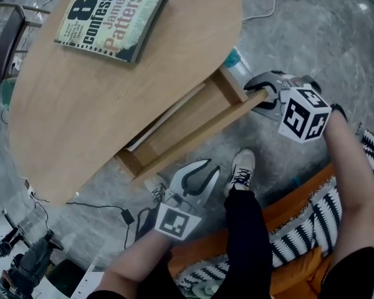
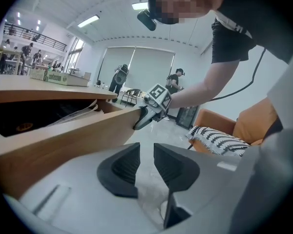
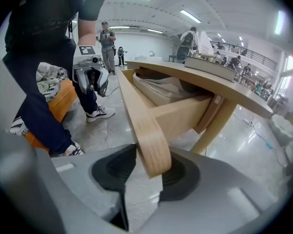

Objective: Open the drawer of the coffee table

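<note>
The round wooden coffee table [image 1: 112, 104] has its drawer [image 1: 187, 120] pulled out toward the lower right in the head view. My right gripper [image 1: 257, 95] is at the right end of the drawer front [image 3: 141, 116], and its jaws [image 3: 146, 167] are shut on that rounded wooden end. My left gripper [image 1: 196, 170] hovers over the floor just in front of the drawer front [image 2: 63, 140], apart from it. Its jaws [image 2: 146, 155] stand a narrow gap apart with nothing between them. Pale paper or cloth [image 3: 161, 89] lies inside the drawer.
A book [image 1: 112, 18] lies on the far part of the tabletop. An orange armchair with a striped cushion [image 1: 299, 229] is behind the person's legs and shoes [image 1: 242, 167]. Cables [image 1: 100, 204] and camera gear [image 1: 25, 260] lie on the floor at lower left.
</note>
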Tool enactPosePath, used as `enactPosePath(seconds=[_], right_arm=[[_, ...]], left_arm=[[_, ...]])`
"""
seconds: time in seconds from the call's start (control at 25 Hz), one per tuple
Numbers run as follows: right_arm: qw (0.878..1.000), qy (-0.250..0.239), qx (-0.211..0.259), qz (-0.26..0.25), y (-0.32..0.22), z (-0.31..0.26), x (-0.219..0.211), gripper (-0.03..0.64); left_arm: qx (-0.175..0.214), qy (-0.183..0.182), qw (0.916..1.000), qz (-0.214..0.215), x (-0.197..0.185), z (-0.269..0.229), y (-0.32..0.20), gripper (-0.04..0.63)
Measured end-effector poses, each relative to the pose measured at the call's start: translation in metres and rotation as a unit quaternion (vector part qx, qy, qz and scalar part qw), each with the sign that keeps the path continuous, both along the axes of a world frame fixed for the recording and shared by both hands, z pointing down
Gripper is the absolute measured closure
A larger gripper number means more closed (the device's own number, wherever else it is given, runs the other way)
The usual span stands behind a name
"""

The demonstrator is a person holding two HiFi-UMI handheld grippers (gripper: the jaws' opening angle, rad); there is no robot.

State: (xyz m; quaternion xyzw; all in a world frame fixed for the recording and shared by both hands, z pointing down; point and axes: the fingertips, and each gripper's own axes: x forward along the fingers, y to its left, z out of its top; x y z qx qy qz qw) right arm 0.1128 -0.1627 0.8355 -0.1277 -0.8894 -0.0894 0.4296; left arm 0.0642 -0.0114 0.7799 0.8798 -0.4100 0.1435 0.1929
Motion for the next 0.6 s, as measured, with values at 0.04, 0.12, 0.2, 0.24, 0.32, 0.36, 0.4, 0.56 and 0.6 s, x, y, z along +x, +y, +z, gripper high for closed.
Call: enactPosePath(seconds=[0.04, 0.12, 0.2, 0.24, 0.32, 0.36, 0.4, 0.56, 0.6], right_arm=[[1.000, 0.000, -0.002, 0.000, 0.001, -0.001, 0.000, 0.480], [1.000, 0.005, 0.001, -0.007, 0.001, -0.001, 0.002, 0.480], [1.000, 0.013, 0.003, -0.022, 0.002, 0.000, 0.004, 0.488], [0.999, 0.018, 0.003, -0.031, 0.004, 0.000, 0.007, 0.491], [0.998, 0.030, 0.005, -0.046, 0.010, 0.001, 0.012, 0.500], [0.998, 0.032, 0.005, -0.049, 0.014, 0.002, 0.014, 0.500], [0.998, 0.033, 0.003, -0.048, 0.018, 0.003, 0.017, 0.500], [0.998, 0.045, 0.005, -0.044, 0.035, 0.013, 0.032, 0.500], [0.998, 0.051, 0.008, -0.046, 0.039, 0.018, 0.037, 0.500]], left_arm=[[0.001, 0.006, 1.0000, -0.003, 0.001, -0.003, 0.001, 0.502], [0.002, -0.004, 0.9999, 0.014, 0.002, -0.003, 0.004, 0.502], [0.004, -0.007, 0.9997, 0.022, 0.003, -0.001, 0.006, 0.502], [0.005, -0.006, 0.9997, 0.021, 0.003, 0.000, 0.007, 0.502], [0.008, -0.009, 0.9997, 0.023, 0.002, 0.004, 0.010, 0.502], [0.009, -0.012, 0.9996, 0.025, 0.001, 0.006, 0.013, 0.502], [0.006, -0.013, 0.9996, 0.024, 0.001, 0.008, 0.015, 0.502], [-0.016, -0.011, 0.9995, 0.025, 0.009, 0.009, 0.030, 0.512], [-0.018, -0.008, 0.9993, 0.030, 0.013, 0.007, 0.036, 0.517]])
